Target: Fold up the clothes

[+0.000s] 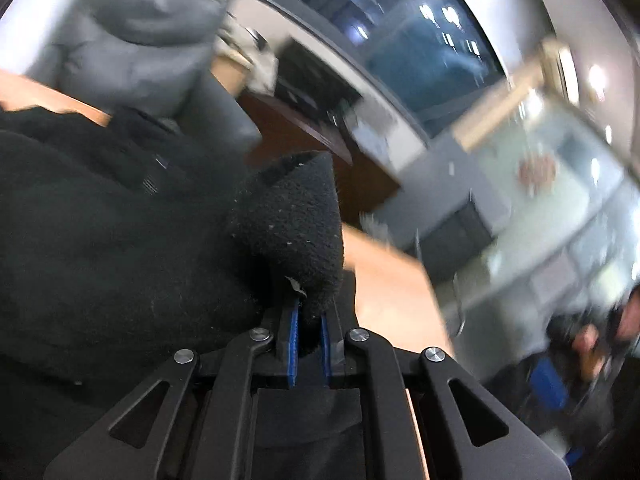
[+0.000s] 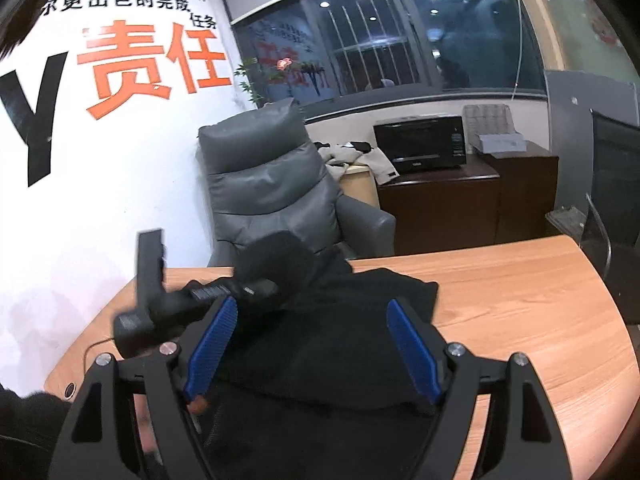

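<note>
The left tool (image 1: 308,336) is clenched on a raised fold of black fleece garment (image 2: 340,340) heaped on the wooden counter (image 2: 520,300), while the right tool (image 2: 312,344), released, hovers nearer, directly above the heap.

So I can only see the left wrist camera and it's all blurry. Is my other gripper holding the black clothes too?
Observer: No, the right gripper is open above the black garment.
Operator: Is the garment on something?
Observer: Yes, it lies on a wooden table.
Operator: What's behind the table?
Observer: A grey padded chair, and a dark cabinet with a black appliance on top.
</note>
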Demonstrator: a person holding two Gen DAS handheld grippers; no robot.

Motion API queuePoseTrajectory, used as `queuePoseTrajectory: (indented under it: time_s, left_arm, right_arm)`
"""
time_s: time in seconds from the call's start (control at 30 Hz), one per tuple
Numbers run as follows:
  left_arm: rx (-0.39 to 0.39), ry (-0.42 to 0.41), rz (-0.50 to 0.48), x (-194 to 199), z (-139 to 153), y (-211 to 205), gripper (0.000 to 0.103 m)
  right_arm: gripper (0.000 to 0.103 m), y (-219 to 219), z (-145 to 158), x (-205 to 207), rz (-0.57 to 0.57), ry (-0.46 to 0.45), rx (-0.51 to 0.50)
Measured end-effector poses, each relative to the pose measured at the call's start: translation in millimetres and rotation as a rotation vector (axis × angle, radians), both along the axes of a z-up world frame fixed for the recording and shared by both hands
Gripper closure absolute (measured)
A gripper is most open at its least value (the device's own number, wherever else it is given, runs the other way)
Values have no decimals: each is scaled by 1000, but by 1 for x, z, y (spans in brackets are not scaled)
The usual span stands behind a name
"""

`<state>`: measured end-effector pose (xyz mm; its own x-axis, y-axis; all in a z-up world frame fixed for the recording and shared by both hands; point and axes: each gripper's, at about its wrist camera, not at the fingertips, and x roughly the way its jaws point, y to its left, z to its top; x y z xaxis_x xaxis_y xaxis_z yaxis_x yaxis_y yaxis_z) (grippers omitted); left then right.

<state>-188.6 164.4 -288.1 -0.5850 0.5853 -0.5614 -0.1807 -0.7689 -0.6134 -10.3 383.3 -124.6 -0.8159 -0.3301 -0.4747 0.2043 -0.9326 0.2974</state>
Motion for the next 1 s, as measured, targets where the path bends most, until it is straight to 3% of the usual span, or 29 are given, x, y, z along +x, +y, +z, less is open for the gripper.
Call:
queuePoseTrajectory:
  time_s: [0.13, 0.27, 0.37, 0.47, 0.6, 0.67, 0.7, 0.73, 0.77, 0.9, 1.0]
  left_arm:
    - [-65, -37, -35, 17, -5, -1, 90]
    - [-75, 48, -2, 55, 24, -52, 51]
    - [-148, 82, 77, 70, 38, -107, 46]
    - [-205, 73, 167, 69, 36, -163, 22]
    - [-218, -8, 205, 44, -3, -207, 24]
    - [-215, -60, 211, 27, -28, -225, 30]
    - [-213, -86, 213, 19, -41, -233, 36]
    - [-212, -110, 216, 11, -53, -242, 38]
    - [-223, -85, 206, 9, -52, -244, 40]
    - [-238, -58, 241, 10, -48, -261, 42]
    - [-225, -44, 281, 14, -50, -284, 47]
  right_arm:
    - [18, 18, -26, -29, 3, -79, -36]
    - [10, 19, -48, -62, 27, -144, -42]
    - [9, 7, -74, -90, 65, -221, -88]
    - [9, -6, -101, -113, 89, -280, -106]
    - [11, -11, -152, -141, 10, -422, -86]
    - [22, -10, -159, -142, -18, -409, -74]
    - [45, -10, -159, -141, -28, -402, -53]
    - [83, -8, -157, -141, -26, -403, -53]
    - [91, -7, -155, -141, -22, -404, -57]
    - [92, -7, -97, -112, -9, -240, -159]
    - [92, -1, -91, -96, -51, -238, -186]
